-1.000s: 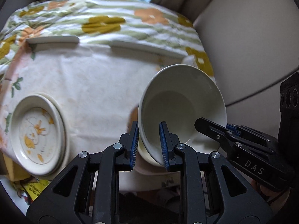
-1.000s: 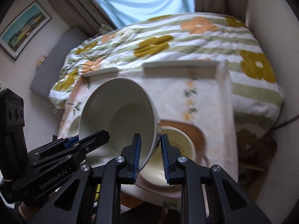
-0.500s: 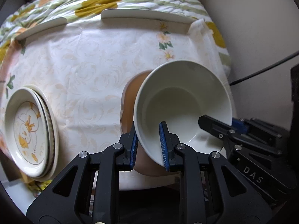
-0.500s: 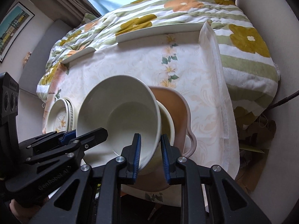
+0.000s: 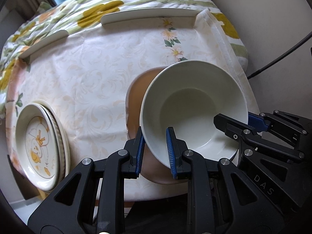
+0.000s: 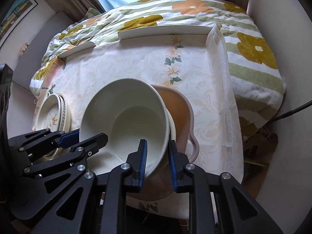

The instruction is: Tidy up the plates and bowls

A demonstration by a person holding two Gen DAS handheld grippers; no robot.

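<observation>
Off to the left of the left hand-held gripper (image 5: 155, 150), a stack of plates (image 5: 40, 148) with a yellow cartoon print sits near the desk's (image 5: 93, 74) front-left edge, well apart from the work.

That left hand-held gripper pinches the near-left wall of a white bowl (image 5: 195, 109), one blue pad outside and one inside the rim. The right hand-held gripper (image 6: 157, 159) straddles the opposite wall of the same bowl (image 6: 124, 117), but the outer pad looks slightly off the wall, so I cannot tell whether it is truly clamped.

The bowl is tilted and sits over a brown handled tray (image 6: 179, 105), with the rim of a second pale bowl (image 6: 172, 124) showing just beneath it. The step in hand appears to be nesting the upper bowl into the lower. Next, level it, lower it squarely, then release both grips.

Beyond the grippers lies a floral bedspread (image 6: 175, 13); to the right, a black cable (image 6: 292, 113). Neither obstructs the stacking.
</observation>
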